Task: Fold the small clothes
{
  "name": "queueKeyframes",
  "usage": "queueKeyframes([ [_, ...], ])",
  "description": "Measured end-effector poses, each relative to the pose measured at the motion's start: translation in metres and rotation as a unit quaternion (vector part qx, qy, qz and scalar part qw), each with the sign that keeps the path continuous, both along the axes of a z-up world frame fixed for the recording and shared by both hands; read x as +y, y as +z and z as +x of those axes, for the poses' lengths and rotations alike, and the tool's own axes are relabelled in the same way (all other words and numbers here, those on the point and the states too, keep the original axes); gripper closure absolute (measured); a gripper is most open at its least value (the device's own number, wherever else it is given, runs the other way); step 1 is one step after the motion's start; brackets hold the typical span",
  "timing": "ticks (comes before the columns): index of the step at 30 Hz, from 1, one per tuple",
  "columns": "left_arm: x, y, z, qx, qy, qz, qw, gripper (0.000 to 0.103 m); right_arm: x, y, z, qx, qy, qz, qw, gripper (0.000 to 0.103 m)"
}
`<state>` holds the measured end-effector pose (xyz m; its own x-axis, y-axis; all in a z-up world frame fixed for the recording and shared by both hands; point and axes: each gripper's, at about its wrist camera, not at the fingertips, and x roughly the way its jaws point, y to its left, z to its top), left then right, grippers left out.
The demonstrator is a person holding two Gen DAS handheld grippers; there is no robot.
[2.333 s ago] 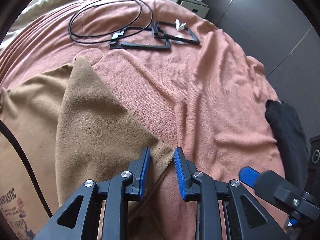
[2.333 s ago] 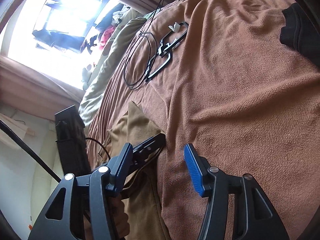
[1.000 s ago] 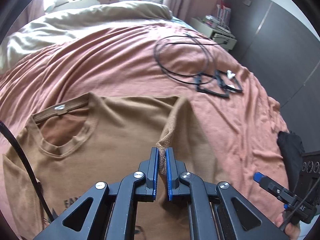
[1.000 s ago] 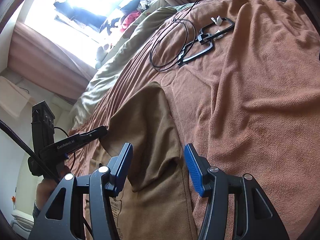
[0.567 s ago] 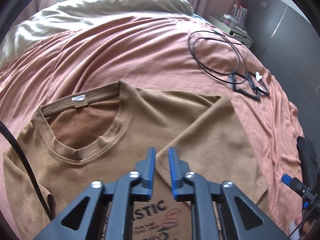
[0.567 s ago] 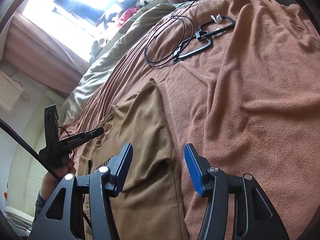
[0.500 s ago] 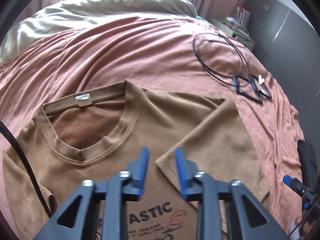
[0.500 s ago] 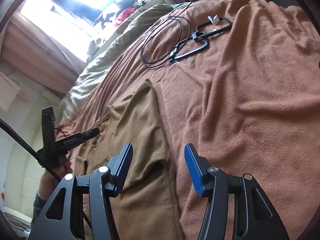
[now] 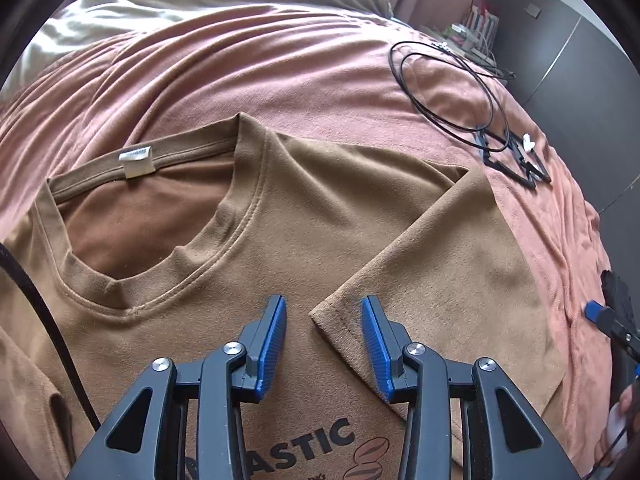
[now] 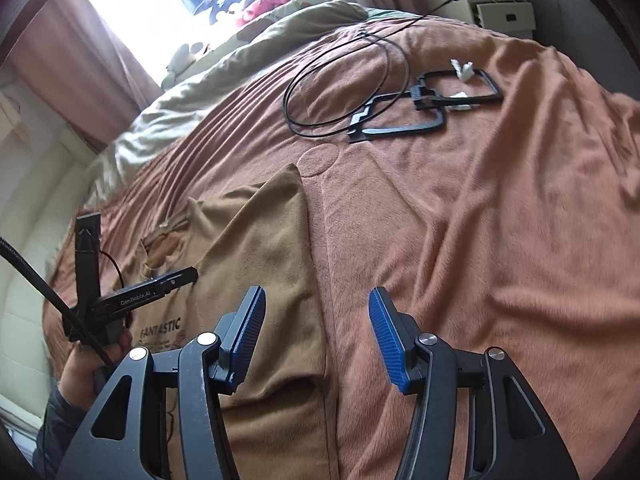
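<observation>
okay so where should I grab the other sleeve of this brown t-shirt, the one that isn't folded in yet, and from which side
Probably at its hem, by the outer corner. In the left wrist view the unfolded sleeve lies flat at the t-shirt's near-left edge, partly out of frame. Come in low from outside that edge with the left gripper, now open, so one finger slides under the loose hem.

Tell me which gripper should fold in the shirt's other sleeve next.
Left, probably. The left gripper hangs open over the brown T-shirt, nearer its unfolded side. The right gripper sits at the already folded edge.
</observation>
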<state>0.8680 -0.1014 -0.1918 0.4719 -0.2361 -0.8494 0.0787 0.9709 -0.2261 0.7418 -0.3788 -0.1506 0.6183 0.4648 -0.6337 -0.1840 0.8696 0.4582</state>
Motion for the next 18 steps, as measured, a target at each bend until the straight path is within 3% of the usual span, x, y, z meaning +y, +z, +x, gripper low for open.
queueKeyframes([
  [1,-0.001,-0.001,0.001,-0.001,-0.004,0.002,1.0,0.085,0.005,-0.001,0.004,0.002,0.003,-0.009,1.0,0.051],
  [2,-0.002,-0.002,0.001,0.0,-0.006,0.006,1.0,0.093,0.01,-0.002,0.009,0.007,0.008,-0.016,1.0,0.051],
  [4,0.0,0.0,-0.001,-0.001,-0.006,0.0,1.0,0.098,0.016,-0.004,0.02,0.016,0.012,-0.019,1.0,0.051],
  [12,0.005,0.015,-0.006,-0.011,-0.01,-0.002,0.9999,0.099,0.042,0.006,0.067,0.02,0.02,-0.061,0.998,0.051],
  [18,0.004,0.002,0.0,0.009,-0.009,0.006,0.9999,0.099,0.071,0.003,0.108,0.031,0.037,-0.096,0.994,0.051],
])
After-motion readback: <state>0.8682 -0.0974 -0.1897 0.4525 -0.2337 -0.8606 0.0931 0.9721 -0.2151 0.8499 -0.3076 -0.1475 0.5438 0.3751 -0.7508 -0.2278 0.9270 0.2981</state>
